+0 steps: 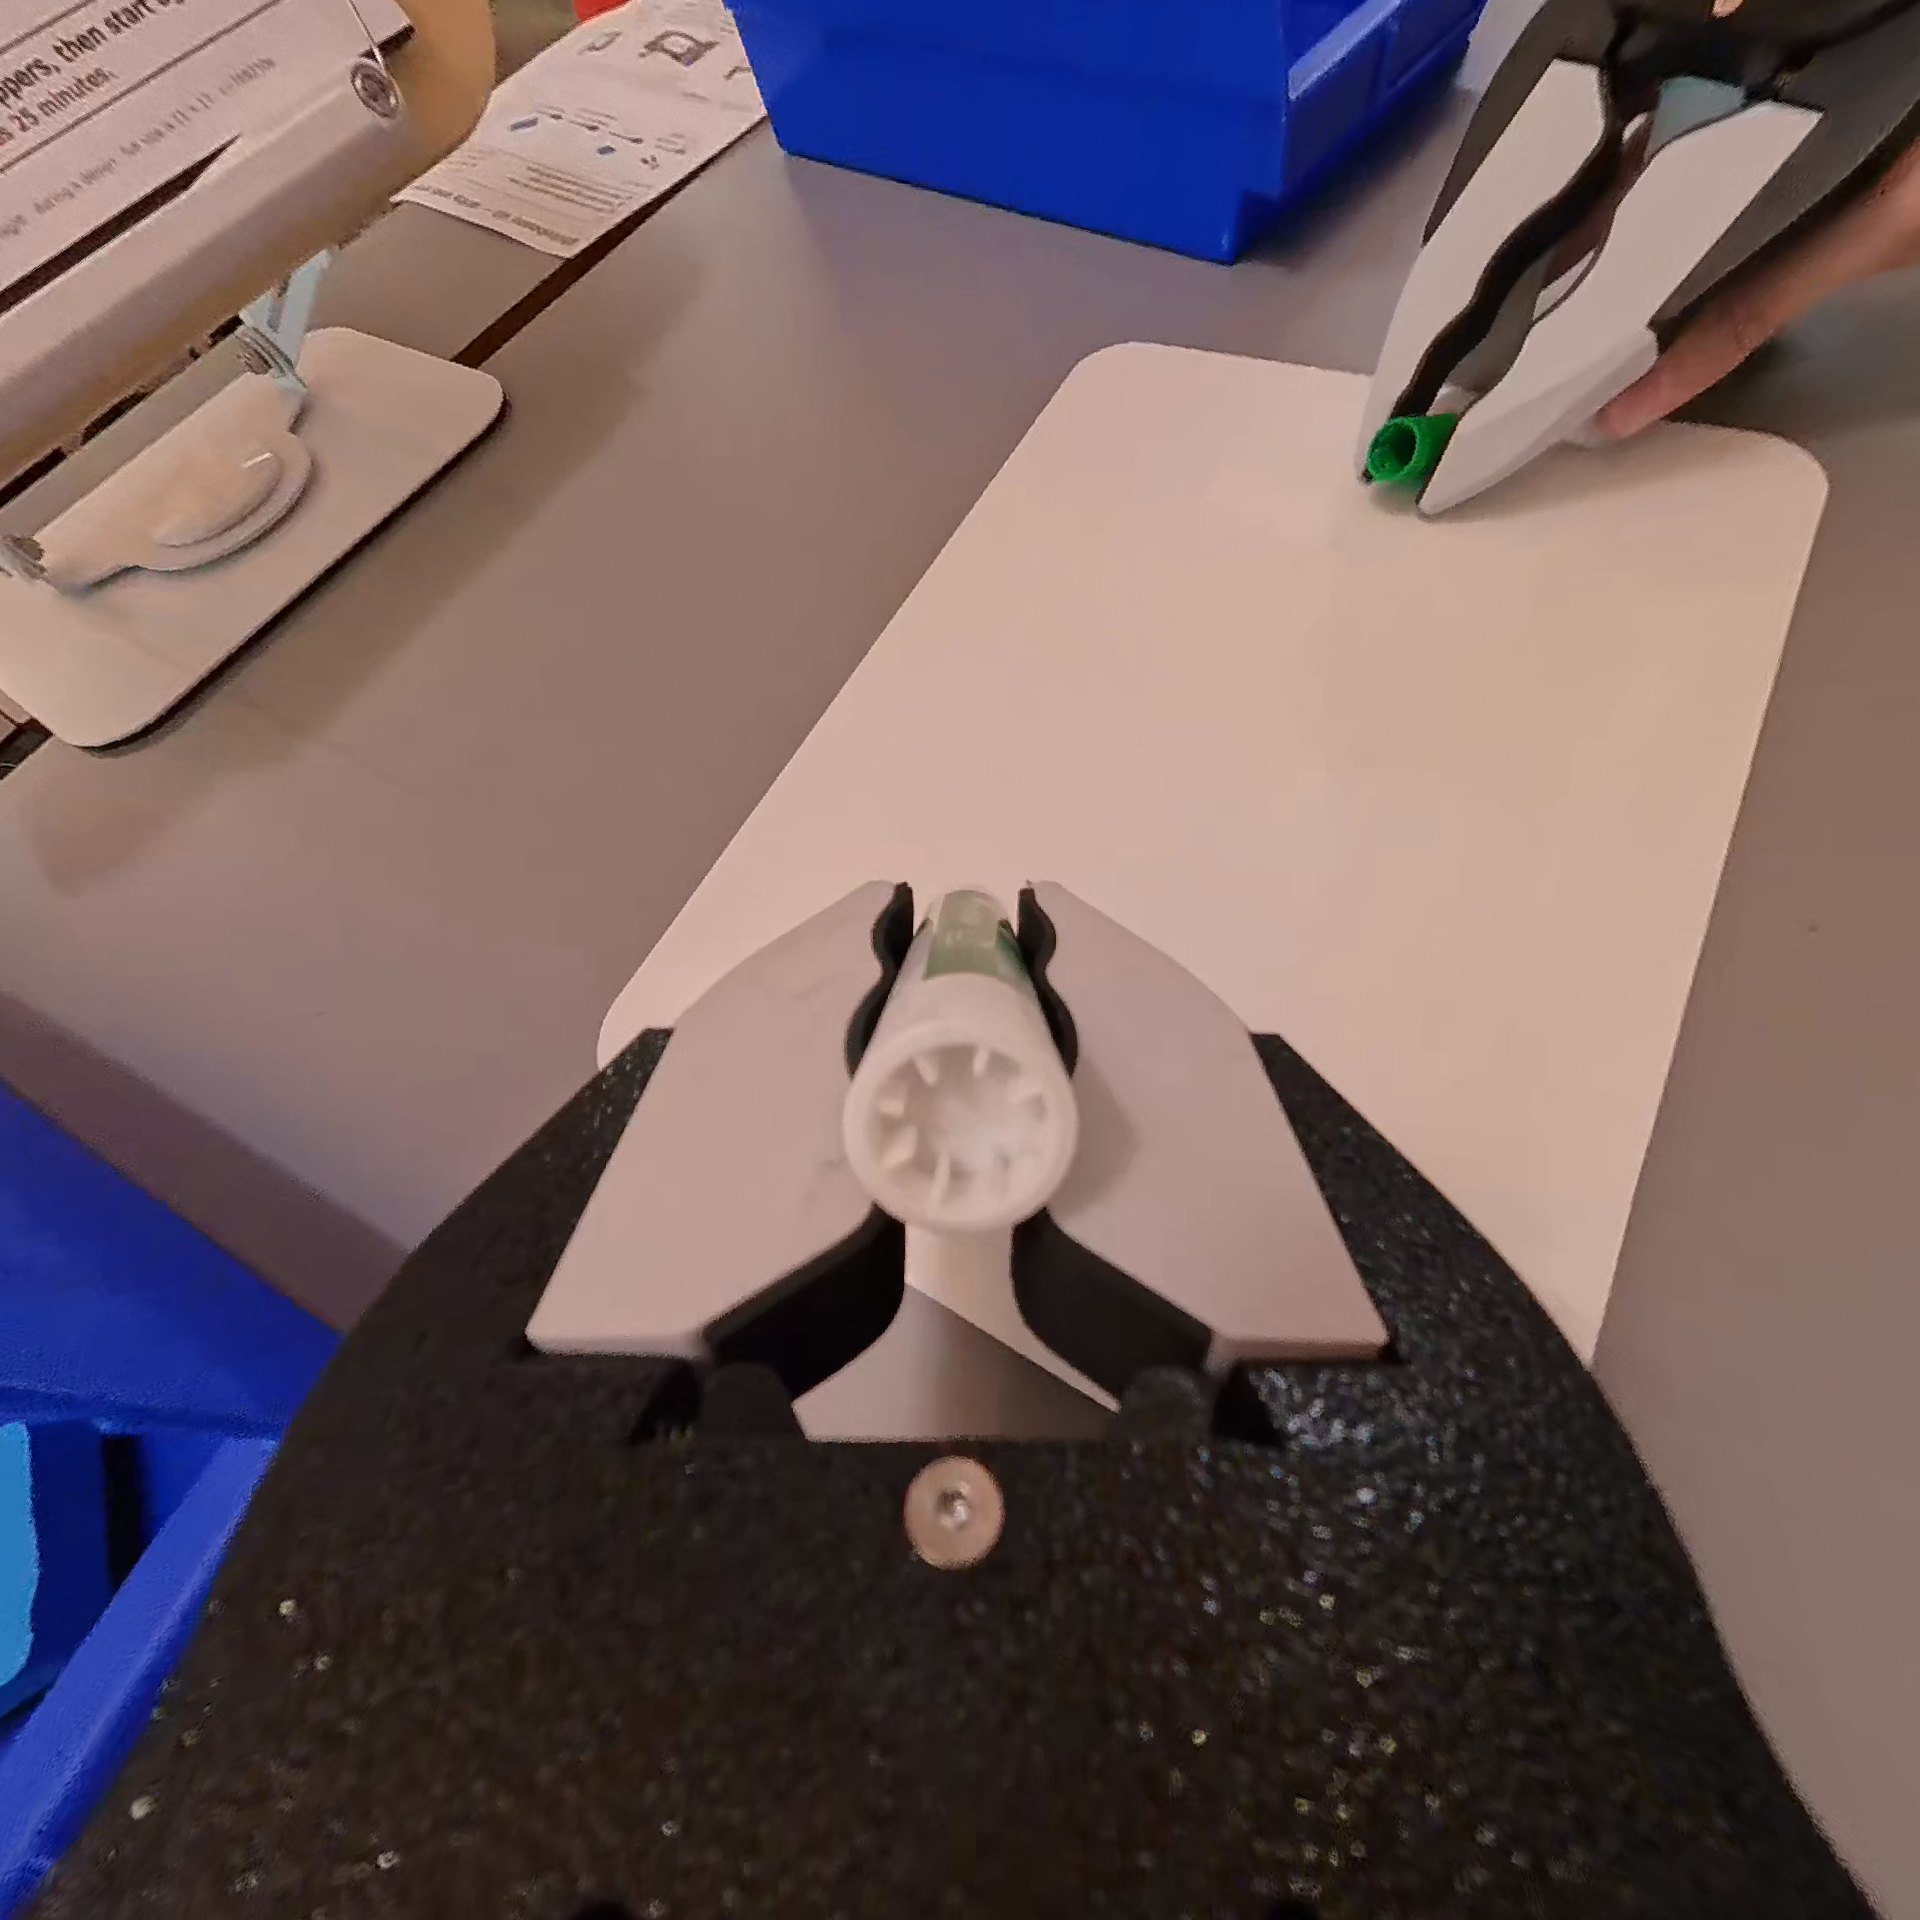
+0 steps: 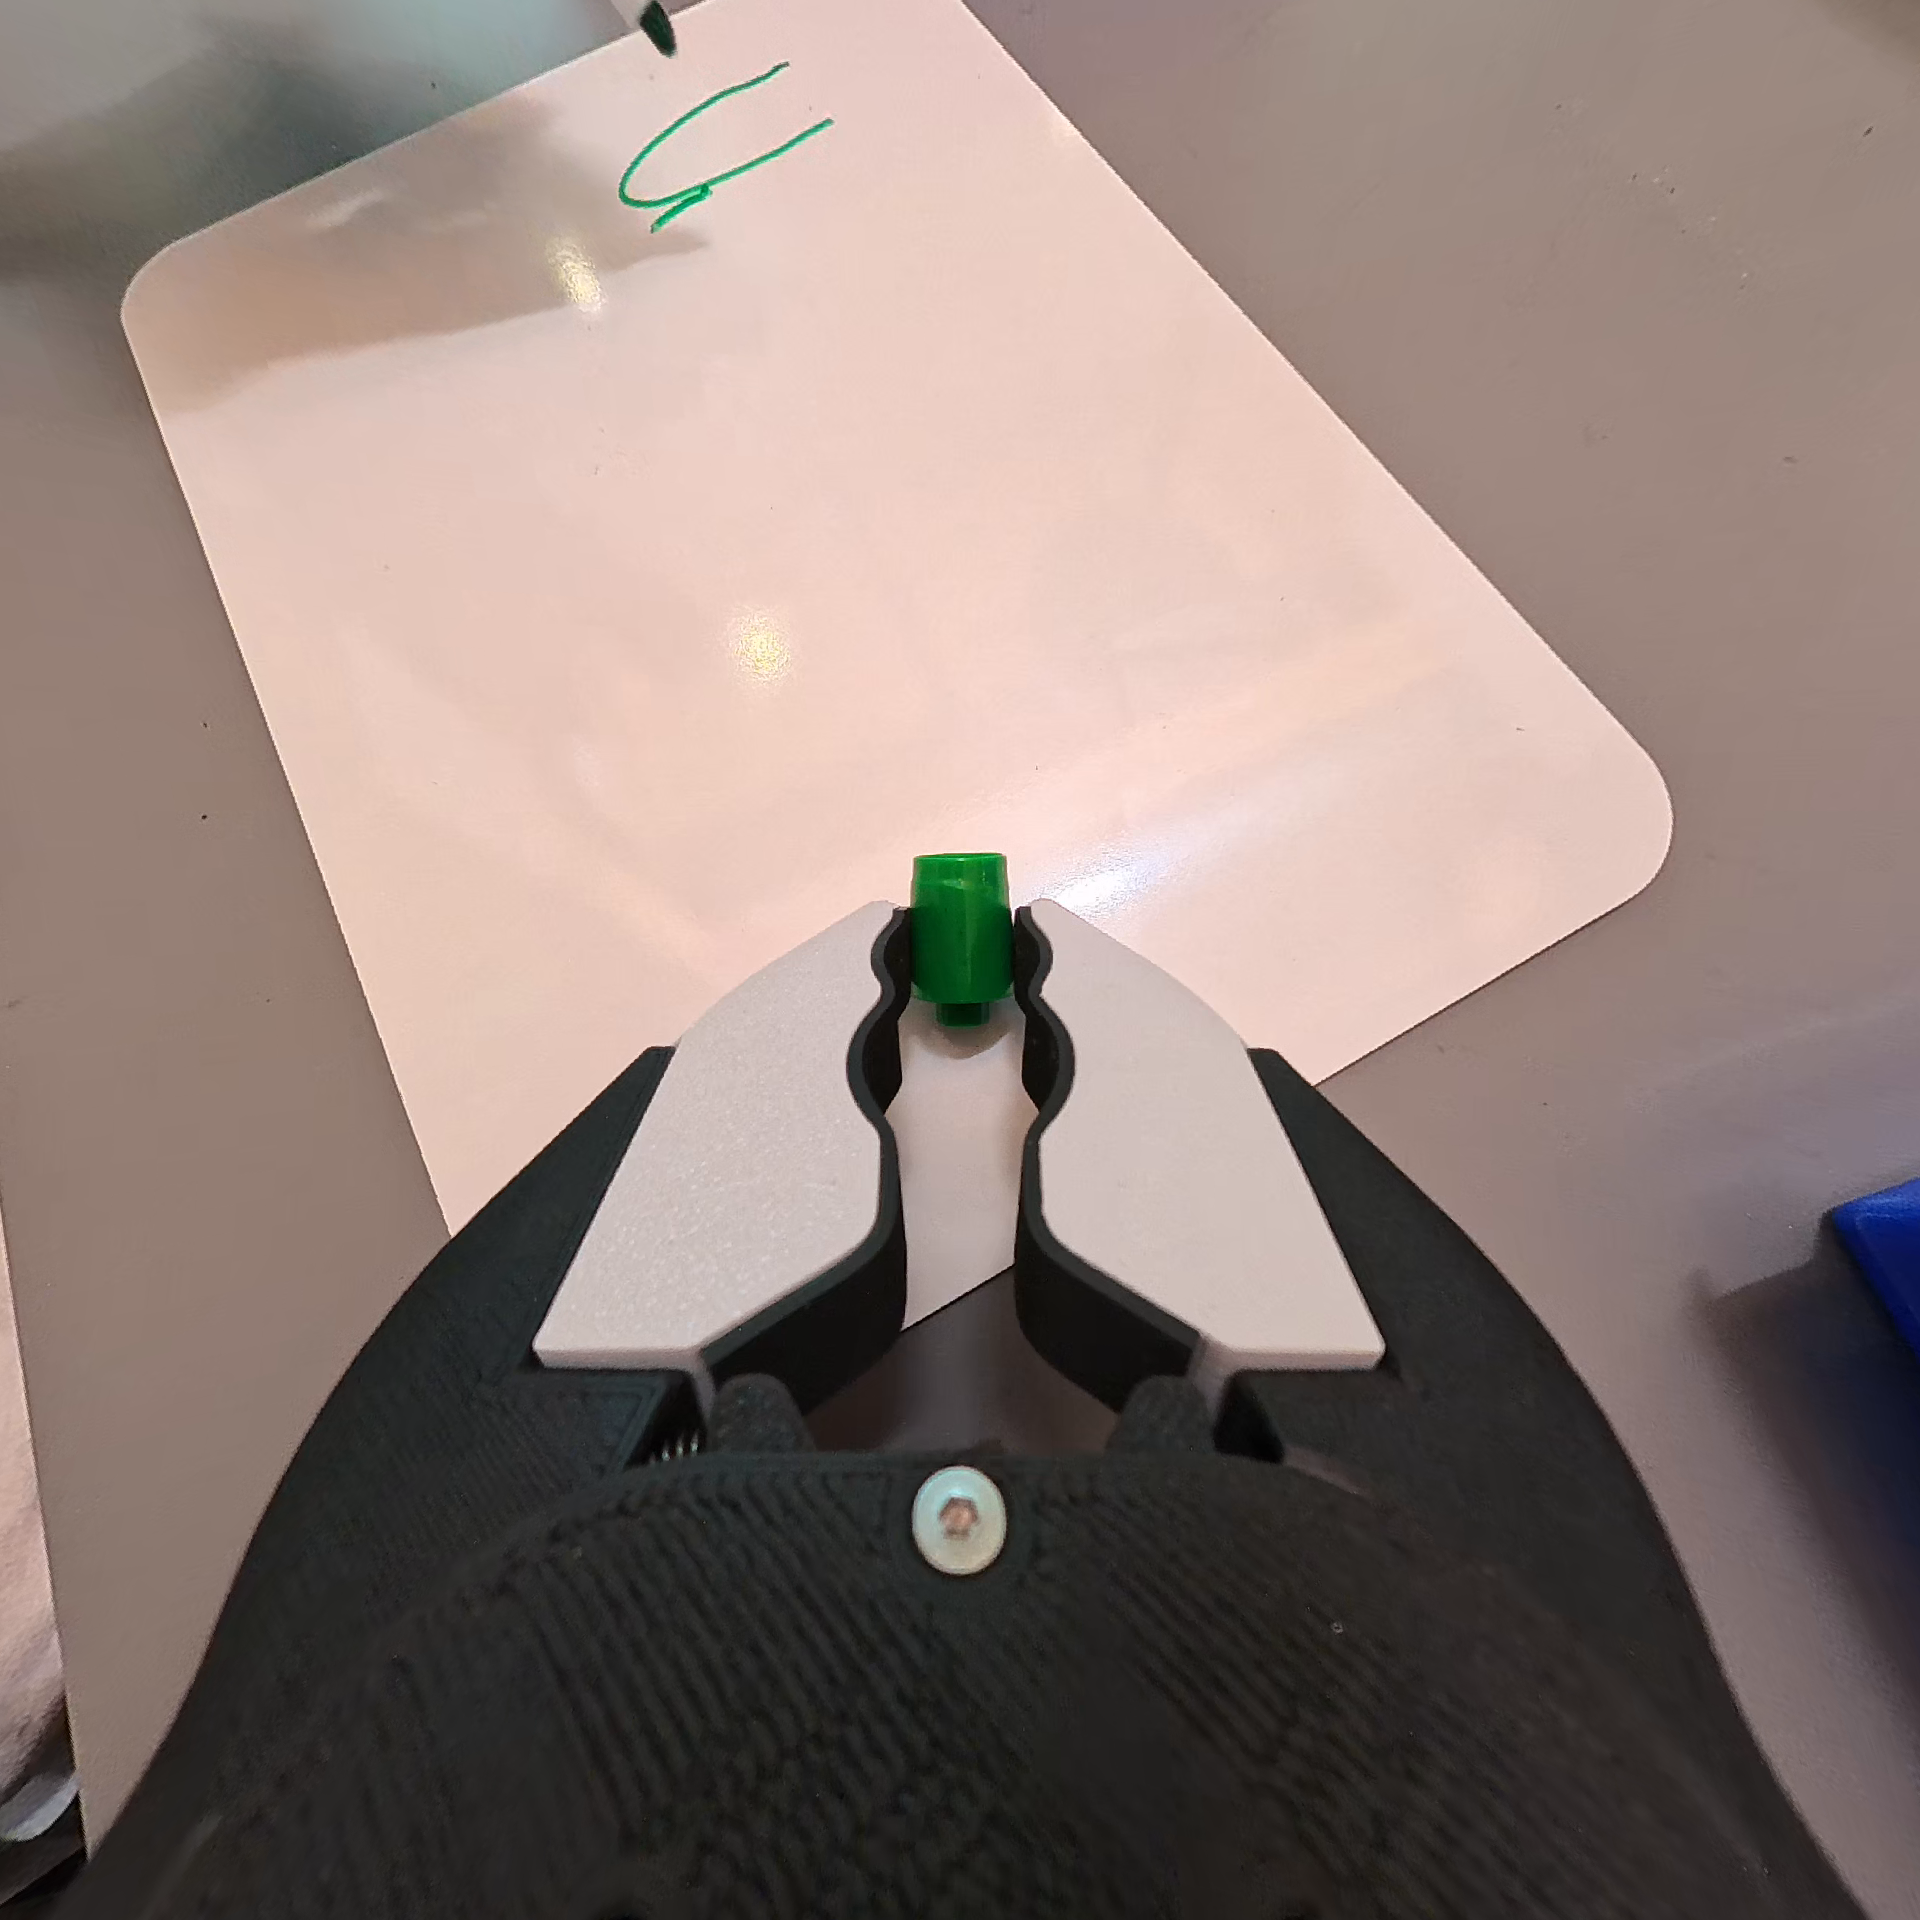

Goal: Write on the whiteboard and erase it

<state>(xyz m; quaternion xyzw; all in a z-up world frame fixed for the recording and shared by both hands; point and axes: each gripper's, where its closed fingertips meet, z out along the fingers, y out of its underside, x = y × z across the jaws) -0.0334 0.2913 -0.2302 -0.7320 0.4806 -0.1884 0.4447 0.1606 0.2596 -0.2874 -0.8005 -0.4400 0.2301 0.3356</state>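
A white whiteboard (image 1: 1299,727) lies flat on the grey table; it also shows in the right wrist view (image 2: 727,520). My left gripper (image 1: 961,914) is shut on a white marker (image 1: 961,1091), seen from its back end, pointing down at the board's near end. Its tip (image 2: 657,26) shows at the top of the right wrist view, just above a green scribble (image 2: 707,156). My right gripper (image 2: 958,920) is shut on the green marker cap (image 2: 958,935) and rests low over the board's other end. It also shows at the far right in the left wrist view (image 1: 1403,457).
A blue bin (image 1: 1091,114) stands behind the board, another blue bin (image 1: 125,1455) at the near left. A white stand (image 1: 260,499) with a box on it and a printed sheet (image 1: 592,125) sit at the back left. A hand (image 1: 1745,332) holds the right gripper. The left gripper's tips are roughly 20 cm from the right gripper's.
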